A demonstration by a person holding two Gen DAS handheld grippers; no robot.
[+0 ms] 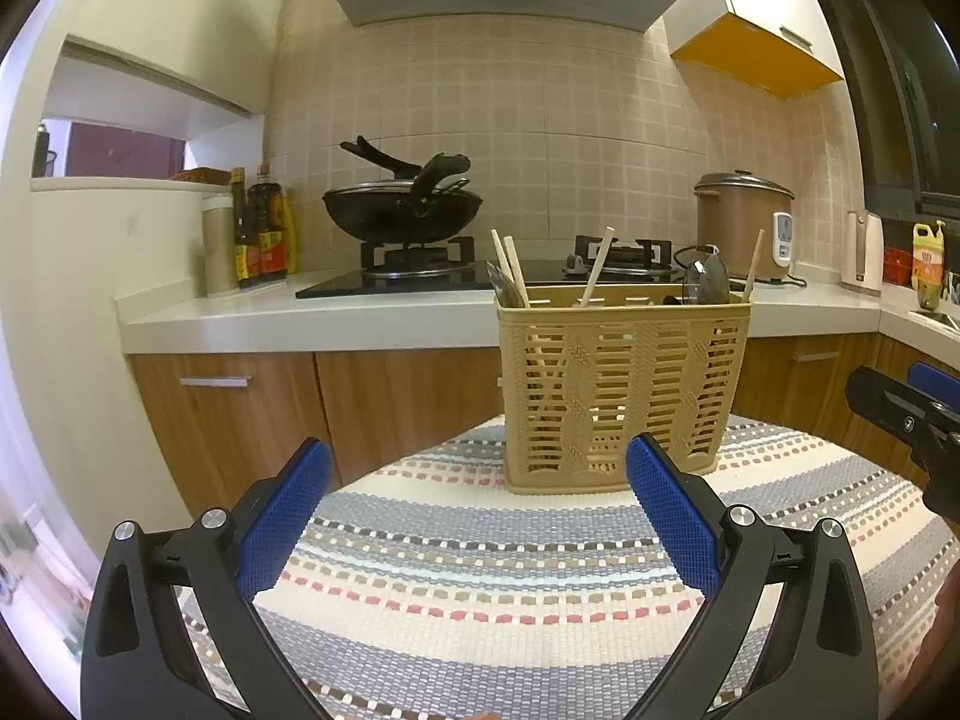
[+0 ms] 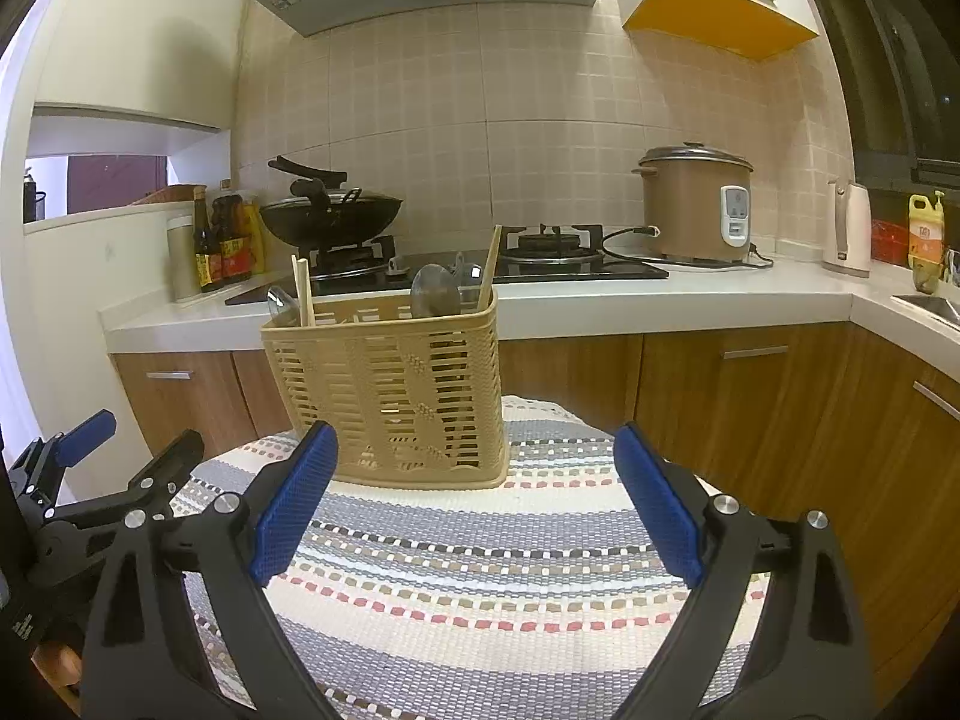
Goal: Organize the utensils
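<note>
A tan plastic utensil basket point(image 1: 624, 384) point(image 2: 390, 390) stands upright at the far end of a striped woven mat point(image 1: 480, 570) point(image 2: 480, 558). Wooden chopsticks point(image 1: 510, 267) point(image 2: 303, 291) and metal spoons point(image 1: 707, 281) point(image 2: 435, 291) stick out of its top. My left gripper point(image 1: 477, 456) hovers over the mat in front of the basket, its blue pads wide apart with nothing between them. My right gripper point(image 2: 474, 444) stands open just to the basket's right, also empty. Each gripper shows at the edge of the other's view, the right gripper point(image 1: 900, 408) and the left gripper point(image 2: 102, 456).
Behind the mat runs a white counter point(image 1: 312, 312) over wooden cabinets. On it sit a gas hob with a black wok point(image 1: 402, 210), sauce bottles point(image 1: 261, 234), a brown rice cooker point(image 2: 696, 204), a white kettle point(image 2: 849, 228) and a yellow bottle point(image 2: 926, 234). The mat's edges drop off on both sides.
</note>
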